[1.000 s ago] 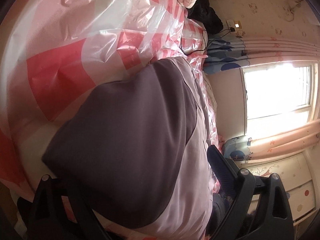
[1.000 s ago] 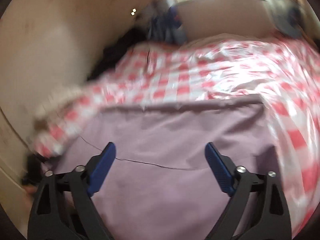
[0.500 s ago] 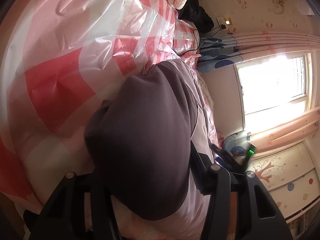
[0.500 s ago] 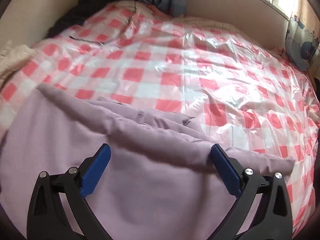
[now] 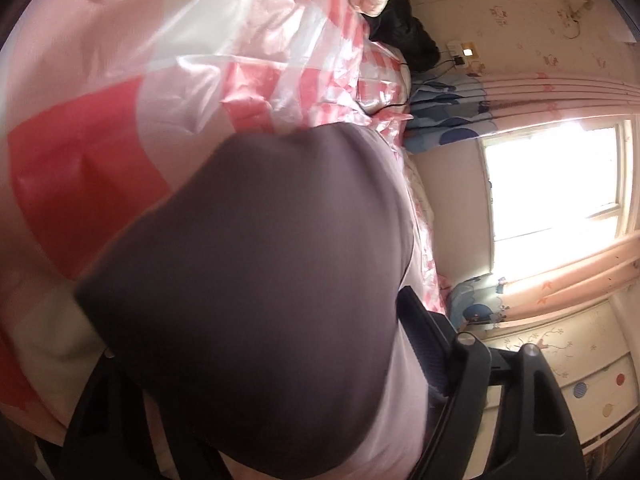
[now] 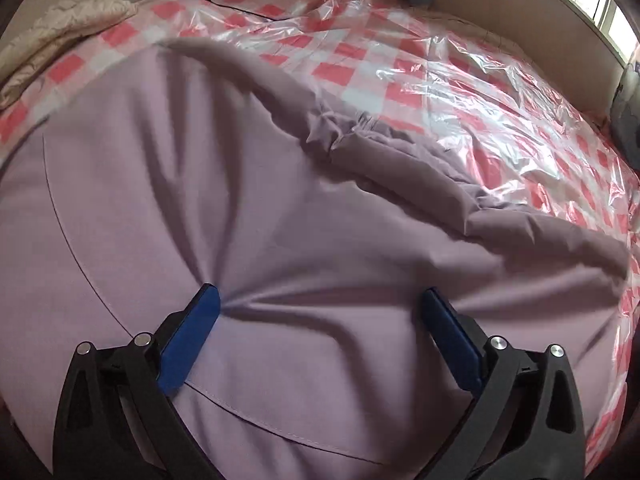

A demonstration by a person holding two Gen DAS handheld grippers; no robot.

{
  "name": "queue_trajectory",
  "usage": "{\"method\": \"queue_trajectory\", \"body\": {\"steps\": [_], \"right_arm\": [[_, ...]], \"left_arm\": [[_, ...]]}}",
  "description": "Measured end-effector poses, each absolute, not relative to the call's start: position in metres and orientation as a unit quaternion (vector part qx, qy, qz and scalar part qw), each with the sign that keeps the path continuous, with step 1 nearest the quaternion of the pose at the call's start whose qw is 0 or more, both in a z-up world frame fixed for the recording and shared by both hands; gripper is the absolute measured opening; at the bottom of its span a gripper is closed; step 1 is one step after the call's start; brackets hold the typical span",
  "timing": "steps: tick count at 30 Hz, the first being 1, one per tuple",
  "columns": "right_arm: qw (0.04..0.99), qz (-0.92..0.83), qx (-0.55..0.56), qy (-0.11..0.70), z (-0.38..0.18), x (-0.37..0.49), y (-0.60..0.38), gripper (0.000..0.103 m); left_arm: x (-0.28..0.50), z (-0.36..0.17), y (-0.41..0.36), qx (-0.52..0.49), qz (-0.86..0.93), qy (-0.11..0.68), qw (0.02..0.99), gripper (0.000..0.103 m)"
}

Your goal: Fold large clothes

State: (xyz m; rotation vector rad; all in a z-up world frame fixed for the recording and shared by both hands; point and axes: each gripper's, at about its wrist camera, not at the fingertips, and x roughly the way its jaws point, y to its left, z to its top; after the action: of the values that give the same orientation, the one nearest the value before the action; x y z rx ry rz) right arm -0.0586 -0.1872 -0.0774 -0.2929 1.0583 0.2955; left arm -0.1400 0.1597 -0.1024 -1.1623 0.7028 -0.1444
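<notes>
A large lilac garment point(image 6: 248, 208) lies spread on a bed with a red-and-white checked cover point(image 6: 460, 92) under clear plastic. My right gripper point(image 6: 320, 300) is open, both blue fingertips point(image 6: 204, 304) pressing down on the cloth, which creases around the left one. In the left wrist view a fold of the same garment point(image 5: 260, 280) bulges over my left gripper point(image 5: 260, 344). Its right finger point(image 5: 424, 340) shows beside the cloth; its left finger is hidden under the fold. The fingers stand wide apart.
A beige quilt point(image 6: 60, 28) and dark clothes point(image 5: 404, 40) lie at the head of the bed. A black cable point(image 6: 256, 10) runs over the cover. A window point(image 5: 552, 180) with pink curtains and a painted drawer unit point(image 5: 568, 368) stand beyond the bed.
My right gripper has come down onto the garment and now presses it. My left gripper narrowed half a second ago and has widened again, the dark fold still over it.
</notes>
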Motion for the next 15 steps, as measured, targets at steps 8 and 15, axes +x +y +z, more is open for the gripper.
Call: {"method": "queue_trajectory", "body": {"steps": [8,15], "right_arm": [[0.873,0.124,-0.134,0.452,-0.024,-0.124,-0.196,0.097],[0.866,0.137,-0.099,0.470,-0.037,-0.129,-0.202,0.097]], "left_arm": [[-0.140,-0.099,0.163,-0.524,-0.073,0.332,0.781,0.058],[-0.145,-0.101,0.165,-0.531,-0.068,0.341,0.773,0.060]]}}
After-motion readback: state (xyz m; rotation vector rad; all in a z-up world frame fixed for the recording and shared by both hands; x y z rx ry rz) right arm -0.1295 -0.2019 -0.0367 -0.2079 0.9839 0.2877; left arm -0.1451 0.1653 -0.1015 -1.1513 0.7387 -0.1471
